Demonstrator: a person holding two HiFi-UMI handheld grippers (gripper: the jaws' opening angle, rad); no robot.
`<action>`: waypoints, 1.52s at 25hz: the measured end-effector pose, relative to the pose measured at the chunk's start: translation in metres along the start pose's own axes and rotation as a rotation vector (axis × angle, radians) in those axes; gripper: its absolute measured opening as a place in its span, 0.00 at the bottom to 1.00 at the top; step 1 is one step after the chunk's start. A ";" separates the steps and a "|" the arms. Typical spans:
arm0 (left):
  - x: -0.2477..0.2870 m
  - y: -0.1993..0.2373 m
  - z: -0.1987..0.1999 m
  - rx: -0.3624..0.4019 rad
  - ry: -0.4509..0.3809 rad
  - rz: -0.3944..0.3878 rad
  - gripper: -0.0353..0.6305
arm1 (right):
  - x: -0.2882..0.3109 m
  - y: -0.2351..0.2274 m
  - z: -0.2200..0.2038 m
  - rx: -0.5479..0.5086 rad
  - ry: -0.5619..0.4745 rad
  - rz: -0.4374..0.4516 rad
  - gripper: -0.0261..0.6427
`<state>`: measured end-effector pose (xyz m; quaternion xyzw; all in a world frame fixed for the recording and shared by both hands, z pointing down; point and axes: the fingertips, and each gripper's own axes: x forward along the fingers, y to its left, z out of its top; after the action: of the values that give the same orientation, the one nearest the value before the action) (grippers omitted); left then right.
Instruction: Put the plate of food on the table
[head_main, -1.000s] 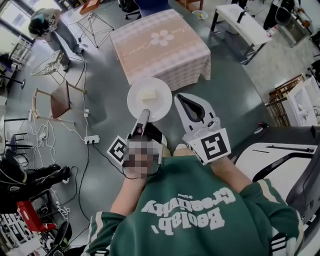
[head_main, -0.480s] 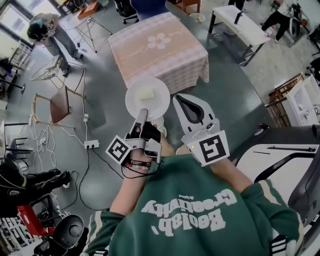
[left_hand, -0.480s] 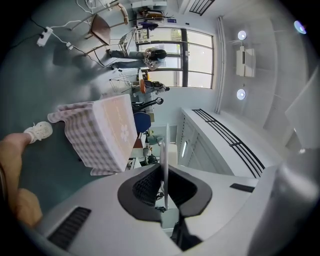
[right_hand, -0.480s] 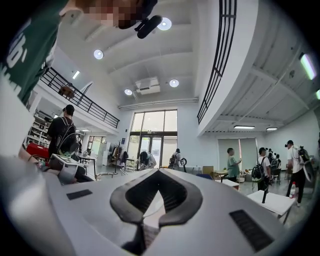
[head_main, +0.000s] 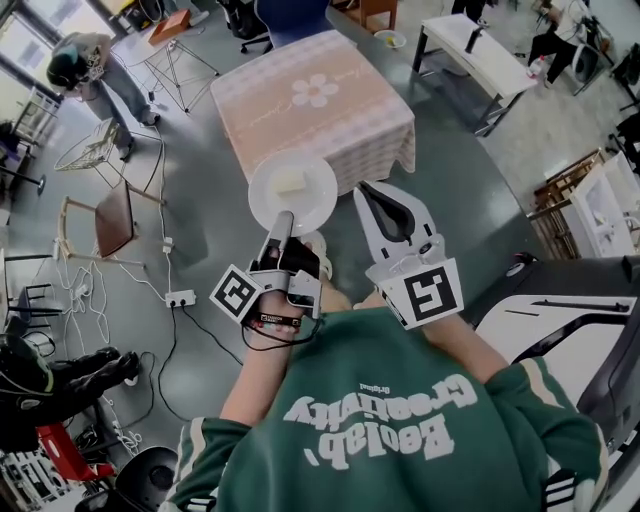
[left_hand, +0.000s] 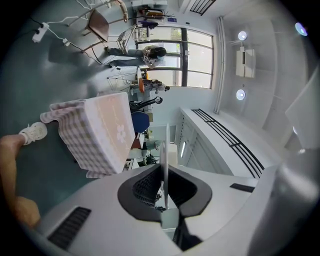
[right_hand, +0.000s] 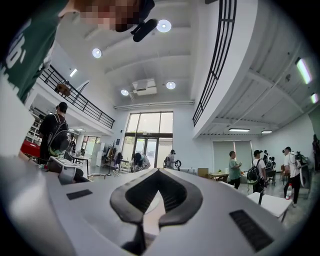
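left gripper (head_main: 284, 220): jaws clamped on plate (head_main: 268, 200) rim, food (head_main: 292, 182) aboard | plate over floor (head_main: 215, 255), short of bench (head_main: 320, 105) near corner | right gripper (head_main: 372, 196): jaws together, empty

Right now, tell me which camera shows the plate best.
The head view: it looks down on the whole round plate, with the food on it and the left claw gripping its near rim. The left gripper view shows the plate only edge-on between the jaws. The right gripper view does not clearly show it.
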<state>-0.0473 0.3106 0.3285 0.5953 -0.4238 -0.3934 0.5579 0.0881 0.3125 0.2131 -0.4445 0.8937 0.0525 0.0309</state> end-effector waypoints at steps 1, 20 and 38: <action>0.004 0.000 0.001 0.000 0.003 -0.002 0.09 | 0.002 -0.002 -0.002 0.001 0.006 -0.002 0.06; 0.139 0.009 0.064 0.002 0.107 0.045 0.09 | 0.120 -0.072 -0.028 0.040 0.056 -0.109 0.06; 0.273 0.032 0.146 -0.024 0.197 0.079 0.09 | 0.265 -0.132 -0.069 0.055 0.146 -0.185 0.06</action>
<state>-0.0967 0.0045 0.3514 0.6072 -0.3851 -0.3156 0.6191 0.0332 0.0157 0.2464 -0.5267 0.8498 -0.0078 -0.0172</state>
